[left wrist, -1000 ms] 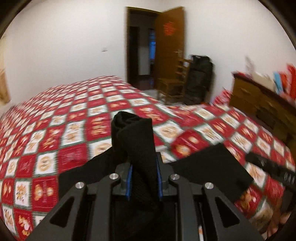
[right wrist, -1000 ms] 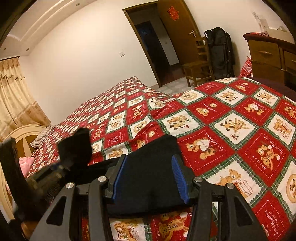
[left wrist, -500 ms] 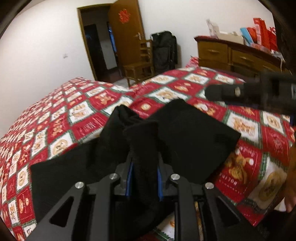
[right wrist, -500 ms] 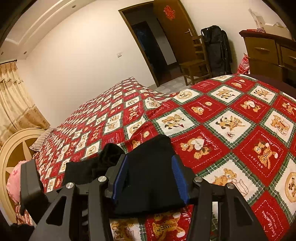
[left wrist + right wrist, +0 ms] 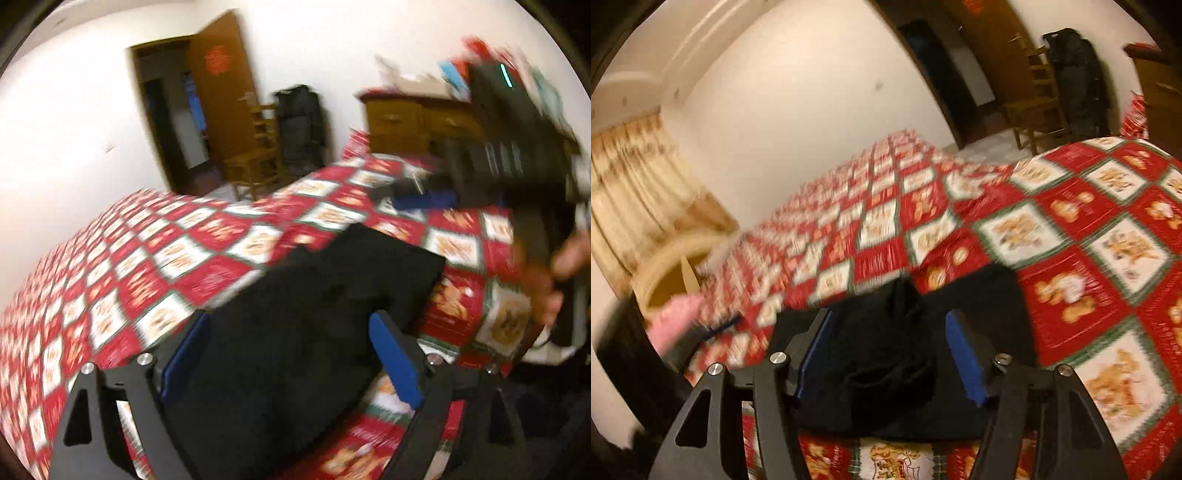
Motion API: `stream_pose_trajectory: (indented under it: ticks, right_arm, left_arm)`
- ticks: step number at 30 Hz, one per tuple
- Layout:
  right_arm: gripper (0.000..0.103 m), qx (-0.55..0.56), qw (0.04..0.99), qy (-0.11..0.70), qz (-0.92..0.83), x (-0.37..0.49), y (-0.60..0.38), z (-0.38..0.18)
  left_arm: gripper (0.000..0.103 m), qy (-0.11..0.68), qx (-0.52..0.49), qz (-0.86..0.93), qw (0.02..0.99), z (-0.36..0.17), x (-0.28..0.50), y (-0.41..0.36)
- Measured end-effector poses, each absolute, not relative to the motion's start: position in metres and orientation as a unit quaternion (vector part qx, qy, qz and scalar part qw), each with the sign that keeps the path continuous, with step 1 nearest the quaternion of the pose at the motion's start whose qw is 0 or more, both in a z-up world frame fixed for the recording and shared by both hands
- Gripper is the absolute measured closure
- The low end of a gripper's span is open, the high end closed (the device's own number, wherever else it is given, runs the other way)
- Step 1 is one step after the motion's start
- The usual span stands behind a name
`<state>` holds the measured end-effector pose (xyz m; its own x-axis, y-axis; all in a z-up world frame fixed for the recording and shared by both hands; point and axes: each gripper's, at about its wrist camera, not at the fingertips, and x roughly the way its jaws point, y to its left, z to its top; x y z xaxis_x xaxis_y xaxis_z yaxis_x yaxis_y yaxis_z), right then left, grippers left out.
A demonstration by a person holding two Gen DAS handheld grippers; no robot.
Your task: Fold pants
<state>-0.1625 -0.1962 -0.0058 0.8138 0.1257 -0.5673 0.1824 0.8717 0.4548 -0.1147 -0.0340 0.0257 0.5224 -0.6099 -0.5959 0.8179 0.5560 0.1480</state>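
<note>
Black fabric pants (image 5: 314, 302) lie folded in a soft heap on the red, white and green checked bedspread printed with little bears (image 5: 155, 266), close to the near edge of the bed. Both views are smeared by motion, so fine detail is hard to make out.

From the left wrist view, the left gripper (image 5: 291, 354) hangs over the pants with its blue-padded fingers (image 5: 397, 363) spread wide, one on each side of the cloth. Its jaws are opening, and the pads look clear of the fabric: the pants sit between them, not pinched. To the right in this view the right gripper (image 5: 424, 197) shows as a dark blur above the bedspread, and a person's hand (image 5: 554, 273) is at the far right edge.

From the right wrist view, the right gripper (image 5: 890, 350) also straddles the pants (image 5: 905, 354), where a rumpled hump of cloth rises between its blue pads (image 5: 964, 358). Its jaws are opening too, with gaps showing beside each pad, so nothing is gripped.

Beyond the bed stand a brown wooden door (image 5: 221, 85) left ajar, a wooden chair (image 5: 258, 162), a black bag (image 5: 301, 125) against the white wall, and a brown wooden dresser (image 5: 406, 125). Pale yellow curtains (image 5: 631, 184) hang at the left of the right wrist view.
</note>
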Motion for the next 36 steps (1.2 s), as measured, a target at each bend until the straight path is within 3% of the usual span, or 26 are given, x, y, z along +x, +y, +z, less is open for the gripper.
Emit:
stream_pose_trajectory:
  ticks: [6, 12, 13, 14, 16, 19, 29, 36]
  right_arm:
    - [0.039, 0.201, 0.907, 0.368, -0.041, -0.138, -0.164, -0.040]
    - [0.039, 0.131, 0.914, 0.376, -0.077, -0.135, -0.142, -0.045]
    - [0.046, 0.116, 0.914, 0.382, -0.076, -0.134, -0.137, -0.047]
    - [0.060, 0.105, 0.912, 0.390, -0.075, -0.132, -0.134, -0.050]
    - [0.073, 0.111, 0.910, 0.393, -0.062, -0.133, -0.135, -0.053]
    - [0.079, 0.107, 0.915, 0.384, -0.057, -0.138, -0.136, -0.045]
    - [0.082, 0.046, 0.944, 0.316, -0.078, -0.169, -0.146, 0.008]
    - [0.082, 0.055, 0.926, 0.355, -0.117, -0.181, -0.175, -0.021]
  left_arm:
    - [0.011, 0.340, 0.090, -0.268, 0.897, 0.015, -0.042, 0.025]
    - [0.011, 0.391, 0.026, -0.170, 0.904, -0.009, -0.013, 0.061]
    - [0.011, 0.396, 0.012, -0.164, 0.903, -0.012, -0.012, 0.066]
    - [0.011, 0.400, 0.002, -0.161, 0.903, -0.012, -0.012, 0.073]
    - [0.011, 0.402, -0.013, -0.152, 0.903, -0.013, -0.012, 0.078]
    - [0.011, 0.398, -0.017, -0.148, 0.905, -0.011, -0.009, 0.080]
    - [0.011, 0.368, 0.013, -0.152, 0.917, 0.001, -0.012, 0.059]
    - [0.011, 0.373, 0.045, -0.152, 0.914, -0.011, -0.021, 0.028]
